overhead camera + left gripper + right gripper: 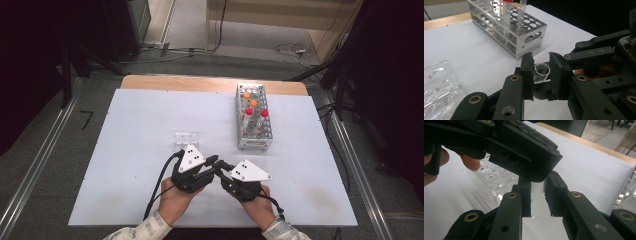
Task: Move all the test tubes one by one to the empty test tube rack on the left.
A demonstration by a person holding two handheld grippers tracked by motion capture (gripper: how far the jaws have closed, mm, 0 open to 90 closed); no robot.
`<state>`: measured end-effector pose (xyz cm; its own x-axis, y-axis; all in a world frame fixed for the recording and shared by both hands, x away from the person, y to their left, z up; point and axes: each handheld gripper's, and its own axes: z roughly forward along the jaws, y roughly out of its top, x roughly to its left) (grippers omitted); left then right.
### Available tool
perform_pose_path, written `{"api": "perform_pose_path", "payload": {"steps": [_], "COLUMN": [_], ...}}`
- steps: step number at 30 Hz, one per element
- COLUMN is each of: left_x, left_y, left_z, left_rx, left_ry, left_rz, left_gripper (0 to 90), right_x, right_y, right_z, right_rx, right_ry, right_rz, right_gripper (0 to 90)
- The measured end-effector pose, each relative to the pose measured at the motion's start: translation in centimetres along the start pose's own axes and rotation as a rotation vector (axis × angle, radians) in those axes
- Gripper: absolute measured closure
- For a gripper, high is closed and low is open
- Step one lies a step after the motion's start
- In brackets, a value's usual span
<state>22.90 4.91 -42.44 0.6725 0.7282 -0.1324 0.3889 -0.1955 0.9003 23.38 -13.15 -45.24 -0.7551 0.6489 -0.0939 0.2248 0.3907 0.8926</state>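
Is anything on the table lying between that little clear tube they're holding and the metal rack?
Nothing visible: the clear tube sits between both hand-held grippers, and only bare white table separates it from the metal rack.

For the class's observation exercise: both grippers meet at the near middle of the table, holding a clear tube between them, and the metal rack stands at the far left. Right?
Not quite. The high view shows the rack at the far right, not left. The grippers, left and right, do meet at the near middle, on the tube.

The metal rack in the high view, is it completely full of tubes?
No, the metal rack holds just a few tubes with orange and red caps, and most of its holes stand empty.
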Motion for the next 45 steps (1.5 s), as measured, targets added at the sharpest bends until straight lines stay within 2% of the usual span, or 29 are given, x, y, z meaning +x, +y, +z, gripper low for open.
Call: {"api": "perform_pose_path", "payload": {"steps": [15, 20, 22, 25, 27, 28, 33, 39, 45], "left_x": [0.0, 0.0, 0.0, 0.1, 0.1, 0.2, 0.6, 0.6, 1.5], "left_y": [0.0, 0.1, 0.2, 0.6, 0.6, 0.7, 0.9, 1.2, 1.6], "left_z": [0.0, -0.1, -0.3, -0.9, -1.0, -1.2, -2.1, -3.7, -5.5], "left_rx": [0.008, 0.004, 0.000, -0.018, -0.023, -0.024, -0.039, -0.064, -0.091], "left_ry": [0.006, -0.007, -0.006, -0.014, -0.017, -0.022, -0.018, -0.024, 0.003], "left_rz": [0.009, 0.007, 0.004, 0.004, 0.001, -0.001, -0.008, 0.005, 0.002], "left_gripper": [76.5, 77.0, 77.0, 77.0, 77.0, 77.0, 77.0, 77.0, 77.0], "right_x": [0.2, 0.0, 0.0, -0.3, -0.5, -0.5, -0.4, -0.3, -0.7], "right_y": [0.0, 0.0, 0.0, 0.1, 0.1, 0.0, -0.2, -0.5, -0.8], "right_z": [0.0, 0.1, 0.1, -0.2, -0.3, -0.4, -0.7, -0.9, -1.3], "right_rx": [0.003, 0.011, 0.014, 0.010, 0.011, 0.014, 0.024, 0.033, 0.033], "right_ry": [0.001, 0.049, 0.058, 0.077, 0.083, 0.092, 0.106, 0.120, 0.114], "right_rz": [-0.005, 0.004, 0.005, 0.022, 0.028, 0.035, 0.033, 0.021, 0.032], "right_gripper": [72.6, 45.9, 43.3, 29.7, 27.7, 23.9, 21.2, 19.3, 19.3]}}
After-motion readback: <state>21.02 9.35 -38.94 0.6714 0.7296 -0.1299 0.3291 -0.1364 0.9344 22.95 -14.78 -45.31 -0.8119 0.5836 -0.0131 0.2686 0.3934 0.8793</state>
